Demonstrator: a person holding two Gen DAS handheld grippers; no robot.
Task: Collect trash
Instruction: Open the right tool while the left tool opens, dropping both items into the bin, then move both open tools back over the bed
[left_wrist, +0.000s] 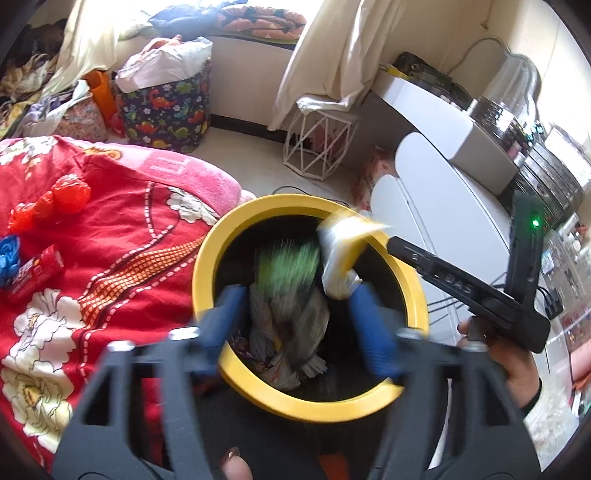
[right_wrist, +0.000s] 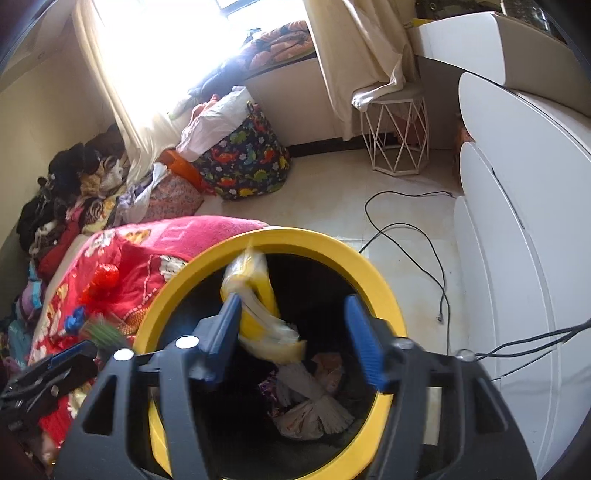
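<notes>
A black bin with a yellow rim (left_wrist: 207, 266) (right_wrist: 314, 240) stands beside the bed, with crumpled wrappers (right_wrist: 314, 406) at its bottom. My left gripper (left_wrist: 301, 325) hangs open over its mouth. A blurred green wrapper (left_wrist: 288, 269) is loose between the blue fingers (left_wrist: 229, 321), touching neither. My right gripper (right_wrist: 295, 336) is open over the same bin. A blurred yellow-and-white packet (right_wrist: 255, 295) (left_wrist: 343, 251) lies against its left finger (right_wrist: 225, 332), free of the right one. On the red bedspread (left_wrist: 129, 258) lie a red plastic bag (left_wrist: 55, 203), a red pack (left_wrist: 33, 273) and something blue (left_wrist: 7, 254).
A dinosaur-print basket (right_wrist: 247, 162) and a white wire stool (right_wrist: 399, 136) stand by the far wall. White rounded cabinets (right_wrist: 517, 240) run along the right. A black cable (right_wrist: 424, 258) trails over the tiled floor. A hand (left_wrist: 517, 369) holds the other gripper's black body (left_wrist: 480, 295).
</notes>
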